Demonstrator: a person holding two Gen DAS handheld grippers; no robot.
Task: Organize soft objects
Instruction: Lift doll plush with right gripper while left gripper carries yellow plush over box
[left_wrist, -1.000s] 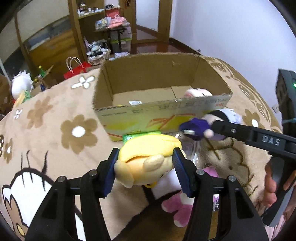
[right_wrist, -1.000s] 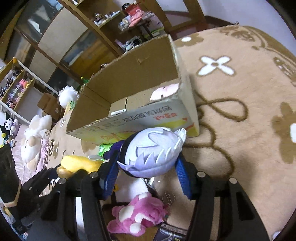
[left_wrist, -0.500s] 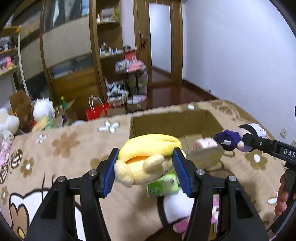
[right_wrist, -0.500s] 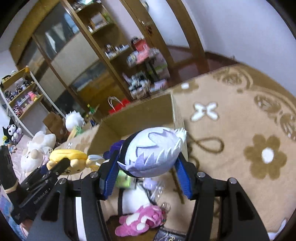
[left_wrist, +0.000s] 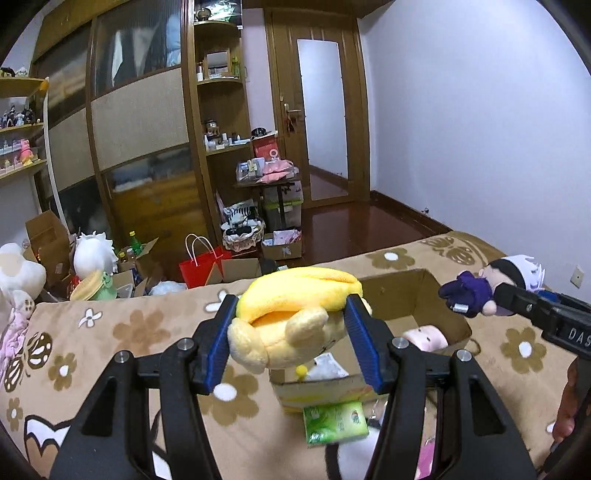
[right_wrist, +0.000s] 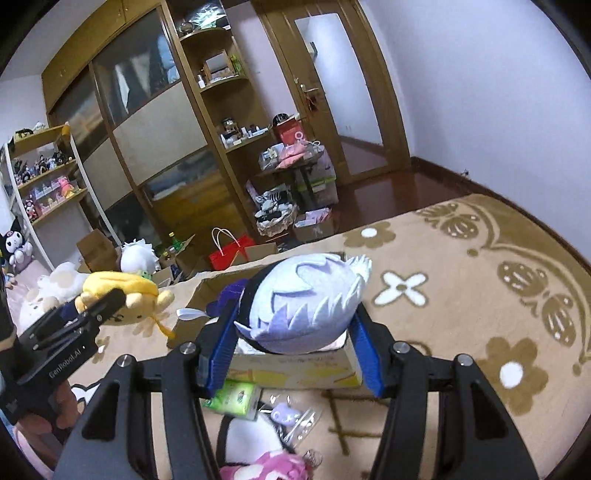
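Both claws loaded, left claw pinching yellow plush, right claw clamping white-haired doll; best lower each well inside the cardboard box before releasing.

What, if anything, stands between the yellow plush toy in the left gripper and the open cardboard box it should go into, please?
Nothing visible does. The yellow plush toy, clamped in the left gripper, hangs above the near wall of the open cardboard box; only a pink plush lies inside, toward the right.
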